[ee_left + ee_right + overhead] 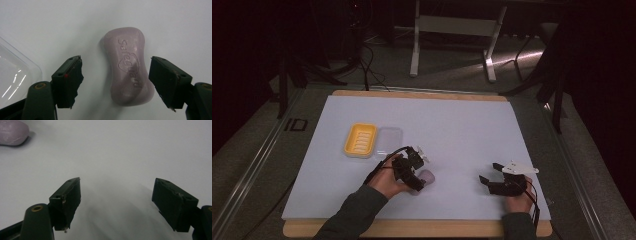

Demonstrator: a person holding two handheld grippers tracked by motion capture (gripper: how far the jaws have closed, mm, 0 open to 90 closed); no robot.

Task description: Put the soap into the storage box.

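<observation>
On the white table cover (472,120) lie three loose things: one pale purple soap bar (128,66), one yellow soap dish (360,140) and one clear plastic lid (389,138). The dish and the lid sit side by side, touching or nearly so, at the left of the cover in the high view; the soap bar lies nearer the person, just right of the left gripper (418,172).

In the left gripper view the soap bar lies flat with its embossed lettering facing up. Its long axis runs along the gripper's line of sight, one rounded end pointing away from the camera and the wider end toward it, tilted slightly to the right. It has a narrowed waist. The bar sits between the two black jaws, closer to the right one, and neither pad presses on it: the jaws stand wide apart, with a clear gap on the left side. A corner of the clear lid shows at the left edge of that view.

The right gripper (116,195) rests low over bare cover, well apart from the soap, its jaws spread wide with nothing between them. An end of the soap bar shows in the top left corner of the right gripper view.
</observation>
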